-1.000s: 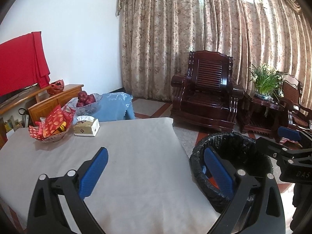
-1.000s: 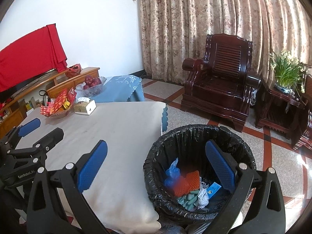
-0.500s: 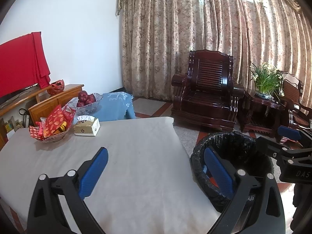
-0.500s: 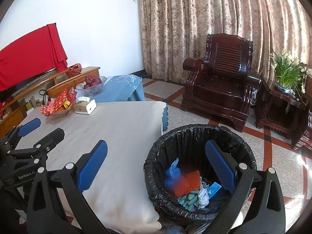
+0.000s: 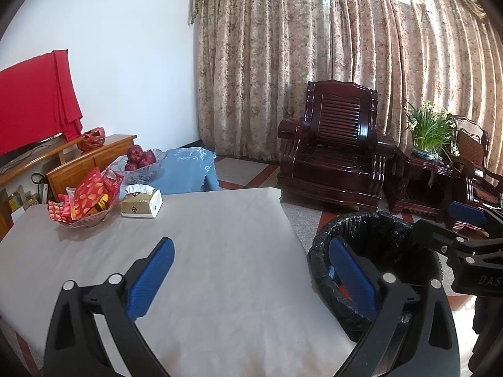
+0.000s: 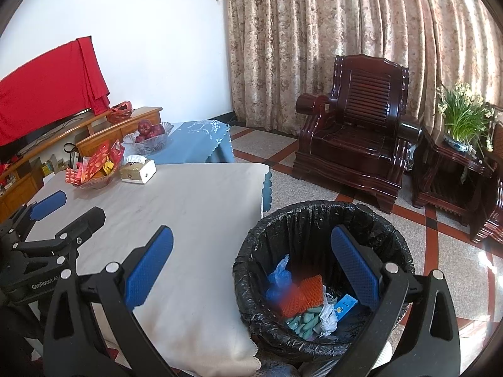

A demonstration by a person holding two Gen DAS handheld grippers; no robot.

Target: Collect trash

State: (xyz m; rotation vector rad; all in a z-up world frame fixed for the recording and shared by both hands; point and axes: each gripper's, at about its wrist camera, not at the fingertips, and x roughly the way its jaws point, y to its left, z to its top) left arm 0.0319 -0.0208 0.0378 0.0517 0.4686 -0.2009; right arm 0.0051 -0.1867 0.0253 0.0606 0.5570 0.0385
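Both grippers spread wide, holding nothing, round black-lined bin (image 6: 323, 270), crumpled wrappers (image 6: 301, 295) inside

A home's living room is showing here: floor-length patterned curtains (image 5: 330, 62) are hanging across the far wall, a carved dark wooden armchair (image 5: 338, 160) is standing before them, and a potted flowering plant (image 5: 430, 132) is sitting on a side stand. At the cloth-covered counter's (image 5: 220, 251) far left corner, a snack bowl (image 5: 85, 201) and tissue box (image 5: 141, 202) are resting (apples (image 5: 140, 158) are sitting in a glass bowl just beyond).
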